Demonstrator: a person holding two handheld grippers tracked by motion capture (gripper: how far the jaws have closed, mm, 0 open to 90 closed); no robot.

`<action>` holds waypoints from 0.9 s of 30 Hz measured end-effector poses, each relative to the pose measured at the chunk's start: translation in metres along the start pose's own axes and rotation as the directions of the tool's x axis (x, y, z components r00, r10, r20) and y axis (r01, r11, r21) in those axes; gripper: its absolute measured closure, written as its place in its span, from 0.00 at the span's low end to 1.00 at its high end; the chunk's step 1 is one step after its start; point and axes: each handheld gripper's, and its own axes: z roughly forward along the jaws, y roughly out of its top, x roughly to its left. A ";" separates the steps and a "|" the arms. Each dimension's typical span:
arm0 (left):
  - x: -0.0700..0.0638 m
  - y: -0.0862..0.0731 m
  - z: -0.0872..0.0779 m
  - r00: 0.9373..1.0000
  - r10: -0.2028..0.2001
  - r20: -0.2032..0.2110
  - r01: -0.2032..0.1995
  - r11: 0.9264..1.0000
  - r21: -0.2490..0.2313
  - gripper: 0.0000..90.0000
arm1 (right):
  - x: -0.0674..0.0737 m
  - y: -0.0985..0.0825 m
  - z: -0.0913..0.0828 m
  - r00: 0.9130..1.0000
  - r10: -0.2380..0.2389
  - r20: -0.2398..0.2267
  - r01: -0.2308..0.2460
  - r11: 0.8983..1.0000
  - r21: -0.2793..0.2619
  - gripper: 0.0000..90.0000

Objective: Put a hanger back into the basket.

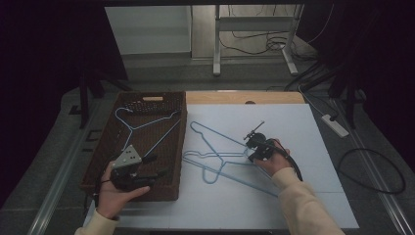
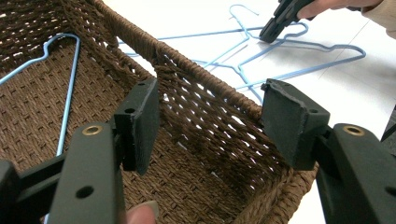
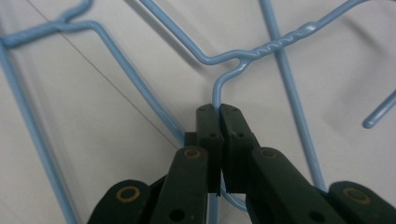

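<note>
Overlapping light blue wire hangers (image 1: 220,157) lie on the white tabletop (image 1: 293,127). My right gripper (image 3: 220,109) is shut on the hook wire of one hanger (image 3: 261,49), just below its twisted neck; it is the same gripper (image 1: 253,156) in the high view. Another blue hanger (image 1: 147,128) lies inside the brown wicker basket (image 1: 182,142) at the left. My left gripper (image 2: 210,121) stands open over the basket's near right corner, nothing between its pads. From the left gripper view the basket hanger (image 2: 70,79) and the right gripper (image 2: 273,28) also show.
The basket's woven rim (image 2: 205,81) rises right before the left jaws. A white power strip (image 1: 335,125) and loose cables lie on the floor to the right. A metal table frame (image 1: 254,29) stands beyond the far edge.
</note>
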 end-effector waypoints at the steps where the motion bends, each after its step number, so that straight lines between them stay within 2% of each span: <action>1: 0.000 0.000 0.000 1.000 0.001 0.000 -0.001 1.000 0.001 0.43 | -0.001 -0.002 -0.003 1.000 -0.007 0.000 0.007 1.000 -0.021 0.98; 3: 0.000 0.000 0.001 1.000 0.001 -0.001 -0.001 1.000 0.002 0.43 | -0.001 -0.006 -0.012 1.000 -0.015 0.007 0.016 0.998 -0.058 0.98; 8: -0.002 0.001 0.002 1.000 0.005 -0.002 -0.005 1.000 0.005 0.43 | -0.002 -0.013 -0.030 0.999 -0.031 -0.019 0.028 0.991 -0.130 0.98; 18: -0.005 0.003 0.004 1.000 0.014 0.001 -0.014 1.000 0.007 0.43 | 0.003 -0.024 -0.051 0.994 -0.091 -0.051 0.078 0.973 -0.218 0.99; 25: -0.009 0.009 0.005 1.000 0.027 0.005 -0.027 1.000 0.000 0.43 | 0.000 -0.035 -0.067 0.989 -0.126 -0.078 0.099 0.954 -0.283 0.99; 27: -0.010 0.011 0.005 0.999 0.032 0.006 -0.032 0.999 -0.001 0.43 | 0.000 -0.037 -0.072 0.988 -0.136 -0.072 0.109 0.950 -0.293 0.99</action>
